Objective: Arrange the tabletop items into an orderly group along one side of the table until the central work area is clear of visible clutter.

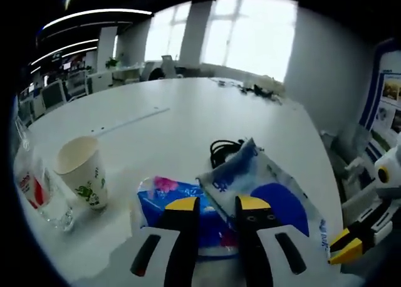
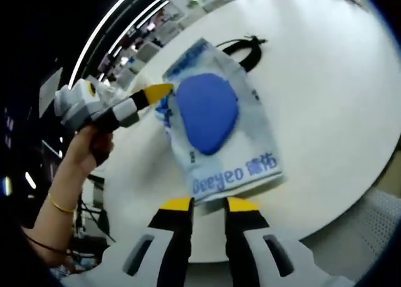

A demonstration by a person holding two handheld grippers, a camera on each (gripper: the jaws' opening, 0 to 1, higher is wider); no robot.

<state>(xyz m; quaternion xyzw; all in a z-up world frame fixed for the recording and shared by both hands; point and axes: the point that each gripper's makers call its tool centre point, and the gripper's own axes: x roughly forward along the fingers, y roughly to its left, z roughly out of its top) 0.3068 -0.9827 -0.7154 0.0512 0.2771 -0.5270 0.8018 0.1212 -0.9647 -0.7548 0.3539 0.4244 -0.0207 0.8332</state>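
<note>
Two grippers are meeting over a white round table (image 1: pixel 188 111), whose far half is lying bare in the upper middle of the left gripper view. At lower left a paper cup (image 1: pixel 82 179) is standing beside a clear bottle (image 1: pixel 37 190). The left gripper (image 1: pixel 216 207), slightly parted, is hovering over a blue packet (image 1: pixel 182 219). A black cable (image 1: pixel 224 150) is lying behind the Deeyeo wipes pack (image 2: pixel 220 133). The right gripper (image 2: pixel 209 203), narrowly spread, is reaching at the pack's lower edge by the table rim; whether it is gripping it is unclear.

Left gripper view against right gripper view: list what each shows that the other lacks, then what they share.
Left gripper view alone: a paper cup, a clear plastic bottle beside it, a blue tissue pack under the pouch.
Right gripper view alone: the person's hand with a bracelet, the pouch's Deeyeo lettering.
Shared: the white wipes pouch, black cable, white table.
</note>
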